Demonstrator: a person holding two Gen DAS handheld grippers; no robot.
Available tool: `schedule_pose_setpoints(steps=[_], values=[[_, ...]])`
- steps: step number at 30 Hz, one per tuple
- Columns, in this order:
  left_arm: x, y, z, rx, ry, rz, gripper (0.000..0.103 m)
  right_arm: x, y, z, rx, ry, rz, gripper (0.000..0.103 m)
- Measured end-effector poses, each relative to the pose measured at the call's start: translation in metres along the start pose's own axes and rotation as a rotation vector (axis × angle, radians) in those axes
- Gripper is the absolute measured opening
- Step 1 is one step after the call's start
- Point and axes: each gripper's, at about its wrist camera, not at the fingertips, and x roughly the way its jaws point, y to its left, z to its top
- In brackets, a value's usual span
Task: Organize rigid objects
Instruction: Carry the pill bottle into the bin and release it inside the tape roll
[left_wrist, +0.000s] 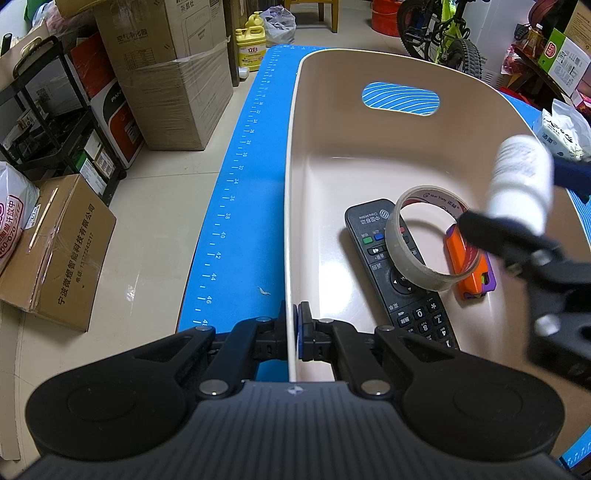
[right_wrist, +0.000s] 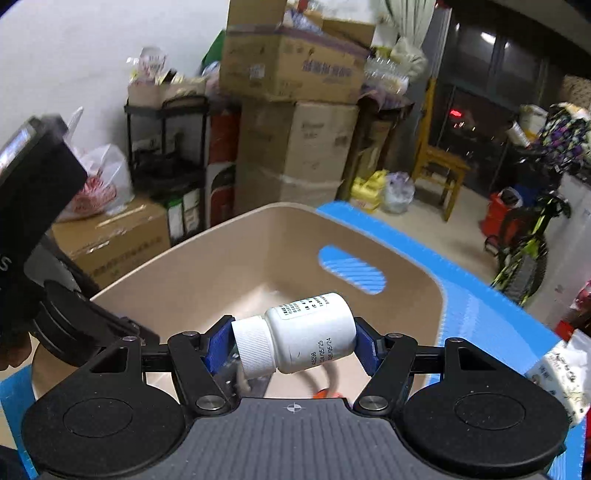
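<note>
- The white bottle (right_wrist: 306, 332) is held lying crosswise in the right tool (right_wrist: 293, 341), one pad pressed against its ribbed cap and the other against its base; it is carried above the beige bin (right_wrist: 207, 266), judged ready to be dropped in.
- An end-to-end clamp is judged to keep the round body from rolling out between the pads.
- On the bottle's label small black print is seen; only date-like figures, roughly "05/25" and "05/24", can be made out.
- The left tool (left_wrist: 293, 325) is closed on the bin's near side wall, one pad outside and one inside, apparently to steady the bin while things are put in.
- Already lying on the bin floor are a black remote control (left_wrist: 373, 236), a roll of clear tape (left_wrist: 406, 254) leaning over it, and an orange and purple item (left_wrist: 469, 269) partly inside the roll.
- On the remote a logo and Chinese characters are seen; red print ringing the tape core cannot be read surely.
- The bin is stood on a blue mat (left_wrist: 240, 177) covering the surface, printed with a white ruler scale, "38" to "46" legible.
- Beyond, cardboard boxes (left_wrist: 66, 251) printed with Chinese text are stacked on the floor.
</note>
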Motion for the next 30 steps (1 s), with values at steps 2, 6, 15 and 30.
schedule_pose_setpoints(steps=[2, 6, 15, 30], values=[[0.000, 0.000, 0.000, 0.000, -0.001, 0.000, 0.004, 0.009, 0.003, 0.001, -0.004, 0.050, 0.009, 0.070], [0.000, 0.000, 0.001, 0.002, -0.001, -0.001, 0.004, 0.024, 0.010, -0.001, -0.026, 0.146, 0.024, 0.070], [0.001, -0.001, 0.002, 0.003, -0.001, -0.001, 0.004, 0.039, 0.009, -0.001, -0.015, 0.277, 0.029, 0.074], [0.001, -0.001, 0.002, 0.003, -0.001, 0.000, 0.004, -0.013, -0.034, -0.001, 0.091, 0.049, -0.002, 0.082]])
